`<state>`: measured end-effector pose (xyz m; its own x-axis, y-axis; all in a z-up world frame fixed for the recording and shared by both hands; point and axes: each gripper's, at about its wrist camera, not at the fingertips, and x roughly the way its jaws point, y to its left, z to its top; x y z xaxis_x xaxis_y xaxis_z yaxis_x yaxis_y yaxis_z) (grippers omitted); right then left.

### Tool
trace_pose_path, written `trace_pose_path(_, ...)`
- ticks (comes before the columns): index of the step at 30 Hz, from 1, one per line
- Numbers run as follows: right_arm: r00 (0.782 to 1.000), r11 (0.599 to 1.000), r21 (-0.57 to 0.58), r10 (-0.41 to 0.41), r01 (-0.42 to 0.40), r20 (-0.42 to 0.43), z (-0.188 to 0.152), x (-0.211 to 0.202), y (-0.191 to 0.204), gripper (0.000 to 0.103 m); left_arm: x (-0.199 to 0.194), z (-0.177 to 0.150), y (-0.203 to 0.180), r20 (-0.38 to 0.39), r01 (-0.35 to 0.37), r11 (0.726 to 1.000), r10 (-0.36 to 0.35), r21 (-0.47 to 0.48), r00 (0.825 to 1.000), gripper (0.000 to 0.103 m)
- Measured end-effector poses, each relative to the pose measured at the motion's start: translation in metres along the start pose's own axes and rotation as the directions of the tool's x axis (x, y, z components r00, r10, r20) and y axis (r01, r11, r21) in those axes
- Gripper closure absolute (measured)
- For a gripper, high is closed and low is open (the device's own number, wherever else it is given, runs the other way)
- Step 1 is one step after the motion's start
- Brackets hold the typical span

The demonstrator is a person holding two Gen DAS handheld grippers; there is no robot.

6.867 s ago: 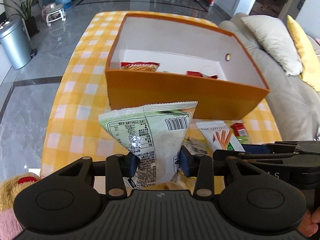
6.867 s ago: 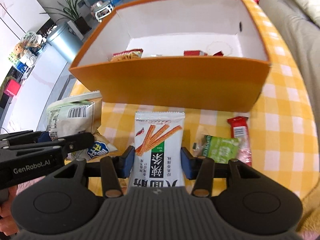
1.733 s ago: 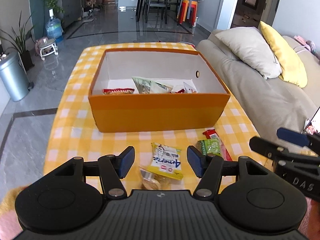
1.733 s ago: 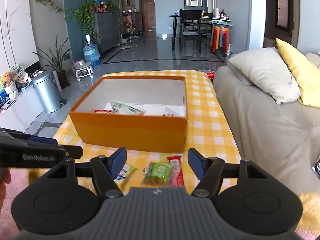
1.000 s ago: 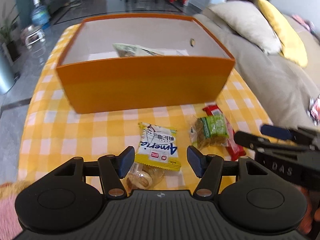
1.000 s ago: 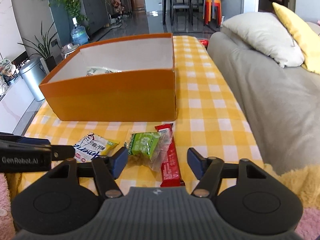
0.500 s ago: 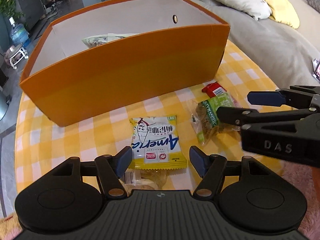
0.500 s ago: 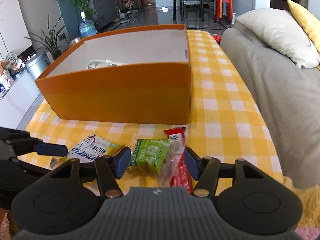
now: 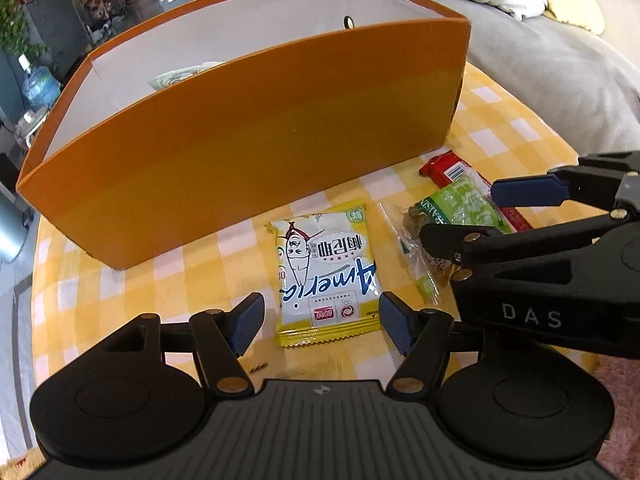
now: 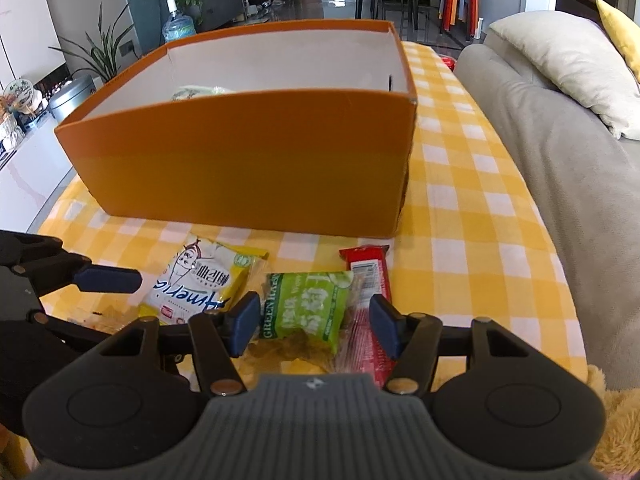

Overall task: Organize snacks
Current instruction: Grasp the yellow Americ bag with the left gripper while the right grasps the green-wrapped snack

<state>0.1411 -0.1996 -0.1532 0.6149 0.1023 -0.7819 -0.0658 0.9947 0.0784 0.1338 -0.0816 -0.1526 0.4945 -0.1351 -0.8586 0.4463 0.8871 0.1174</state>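
An orange box (image 9: 248, 132) (image 10: 248, 160) with a white inside stands on the yellow checked tablecloth (image 10: 460, 240) and holds a pale green bag (image 10: 196, 92). In front of it lie a yellow-and-white snack packet (image 9: 326, 276) (image 10: 196, 284), a green raisin packet (image 9: 452, 210) (image 10: 306, 306) and a red bar (image 9: 444, 168) (image 10: 370, 276). My left gripper (image 9: 322, 322) is open, its fingers either side of the yellow-and-white packet's near end. My right gripper (image 10: 314, 324) is open, its fingers either side of the green raisin packet.
A grey sofa (image 10: 560, 140) with cushions runs along the table's right side. A clear wrapper with a snack lies just below the yellow packet (image 9: 312, 360). A metal bin (image 10: 70, 96), plants and a water bottle (image 10: 178, 24) stand on the floor at the left.
Both grippers have dropped lower and moved closer to the snacks. The left now straddles the yellow-and-white packet and the right straddles the green packet. Both stay open.
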Motion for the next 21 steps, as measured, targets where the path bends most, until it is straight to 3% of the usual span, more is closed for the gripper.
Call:
trace_pose_path(6,1.0,0.999,0.035,0.025,-0.024,-0.015,0.001,0.006,-0.005,0.043,0.005,0.001,-0.001,0.013,0.003,1.0,-0.002,-0.019,1.0,0.022)
trace_pose_path(11,0.998,0.998,0.04,0.056,-0.055,-0.014,0.002,0.006,-0.005,0.055,0.004,0.001,0.001,0.016,0.015,0.999,-0.015,-0.043,1.0,0.022)
trace_pose_path(16,0.998,0.994,0.085,0.067,-0.068,0.013,0.005,-0.003,-0.012,0.062,-0.005,0.005,0.016,0.037,0.037,0.988,-0.032,-0.15,0.999,0.021)
trace_pose_path(21,0.997,0.994,0.104,0.019,-0.027,0.078,0.01,-0.016,-0.022,0.062,-0.001,0.017,0.026,0.018,0.029,0.962,-0.025,-0.272,1.0,0.017)
